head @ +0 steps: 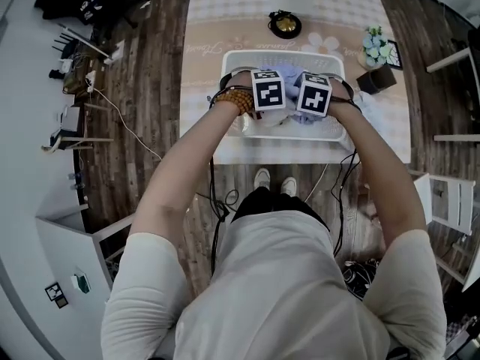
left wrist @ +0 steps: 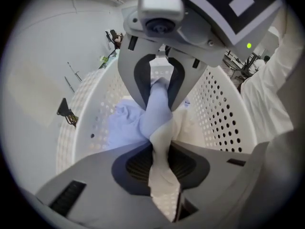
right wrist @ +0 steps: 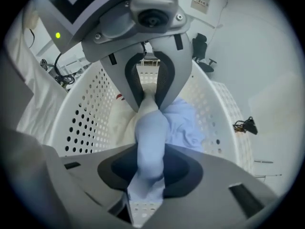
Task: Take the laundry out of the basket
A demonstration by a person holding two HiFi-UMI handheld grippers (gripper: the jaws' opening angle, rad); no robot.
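A white perforated laundry basket point(head: 225, 62) stands on the table in front of me. Both grippers hang side by side over it, pointing steeply down. The left gripper point(left wrist: 156, 123) is shut on a twisted strand of light blue and cream cloth point(left wrist: 153, 109) that runs between its jaws. My right gripper point(right wrist: 150, 123) is shut on a light blue fold of cloth point(right wrist: 150, 140). More light blue laundry point(right wrist: 185, 123) lies on the basket floor below, also seen past the left jaws as a crumpled heap point(left wrist: 121, 123). In the head view the marker cubes point(head: 268, 90) hide the jaws.
The table carries a pale patterned cloth point(head: 217, 28), a round black and gold object point(head: 285, 25), a small flower pot point(head: 373, 45) and a black box point(head: 375, 79). A white chair point(head: 452, 201) stands at the right. Cables point(head: 135, 133) trail over the wooden floor.
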